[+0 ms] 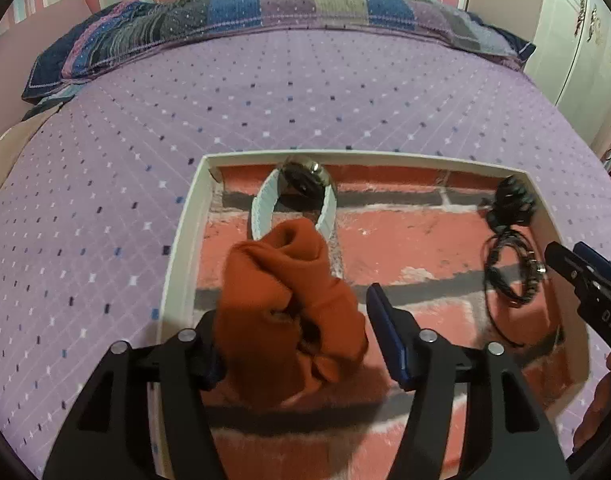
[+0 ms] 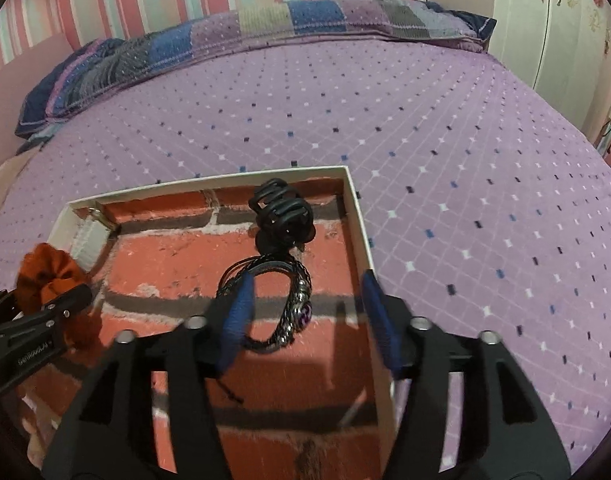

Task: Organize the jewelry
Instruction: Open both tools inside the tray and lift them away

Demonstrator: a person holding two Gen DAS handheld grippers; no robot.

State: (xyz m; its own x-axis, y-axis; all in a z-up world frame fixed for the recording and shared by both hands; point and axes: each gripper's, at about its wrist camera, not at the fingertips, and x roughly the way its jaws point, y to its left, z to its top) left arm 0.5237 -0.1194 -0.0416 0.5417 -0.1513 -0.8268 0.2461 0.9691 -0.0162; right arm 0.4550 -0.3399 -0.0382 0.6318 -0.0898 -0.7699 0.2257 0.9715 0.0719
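A shallow white box (image 1: 181,248) lined with a brick print lies on the bed. Between the fingers of my left gripper (image 1: 297,340) hangs an orange scrunchie (image 1: 281,280); the right pad (image 1: 385,332) stands apart from it and the left pad is hidden behind it. A watch with a white strap (image 1: 293,192) stands at the box's far wall. My right gripper (image 2: 309,320) is open over a dark braided bracelet (image 2: 301,304) lying on the box floor, with its left finger (image 2: 239,312) over part of the loop. A black claw clip (image 2: 281,216) sits just beyond the bracelet.
The box (image 2: 361,232) rests on a purple patterned bedspread (image 2: 465,160). A patchwork pillow (image 1: 265,16) lies along the far edge under a striped wall. A white wardrobe (image 2: 565,20) stands at the right. Each gripper shows at the edge of the other's view.
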